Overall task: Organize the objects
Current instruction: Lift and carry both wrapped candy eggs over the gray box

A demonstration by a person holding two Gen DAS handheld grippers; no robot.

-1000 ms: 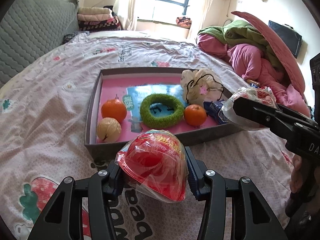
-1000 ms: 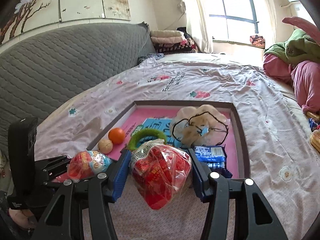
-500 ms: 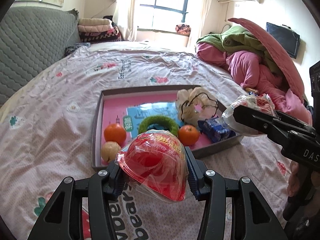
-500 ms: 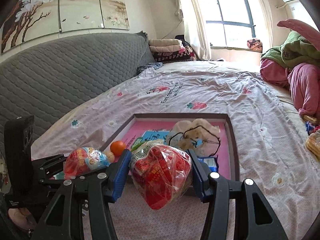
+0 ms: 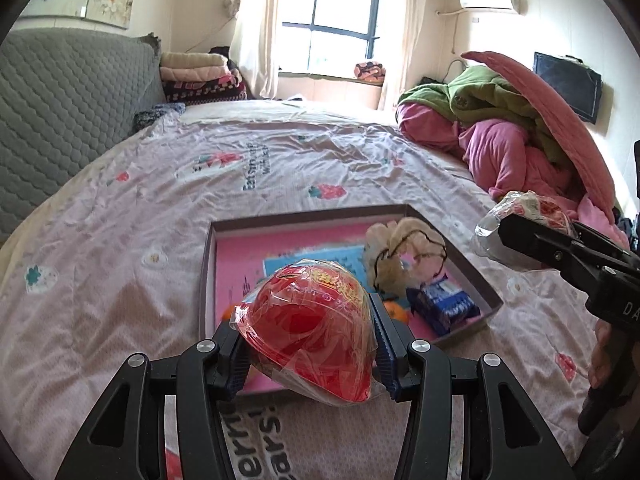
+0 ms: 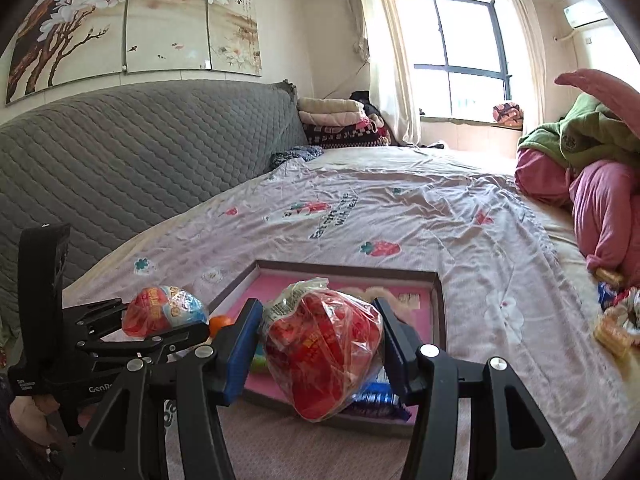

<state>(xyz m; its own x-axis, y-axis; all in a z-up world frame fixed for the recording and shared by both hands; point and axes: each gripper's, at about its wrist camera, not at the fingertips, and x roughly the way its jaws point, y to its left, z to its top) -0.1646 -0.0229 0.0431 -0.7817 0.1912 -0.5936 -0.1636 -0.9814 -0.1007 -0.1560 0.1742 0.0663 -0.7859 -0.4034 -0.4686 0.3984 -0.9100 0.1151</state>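
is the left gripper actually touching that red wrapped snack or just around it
Touching. In the left wrist view both pads of the left gripper press against the sides of the red snack, which hangs between them above the bedsheet with nothing under it.

Black two-finger grippers: left gripper (image 5: 308, 354), right gripper (image 6: 320, 350), silver screws, ribbed blue pads (image 6: 240, 354) (white lettering on bodies).

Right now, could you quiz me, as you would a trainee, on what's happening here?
1. True or false: the left tongs grip a red packet.
2. Where does the blue packet lie? A on the sheet, B in the tray, C in the right tongs.
3. What do the right tongs hold?

Key: 1 true; 2 B; 3 a clear bag of red sweets.
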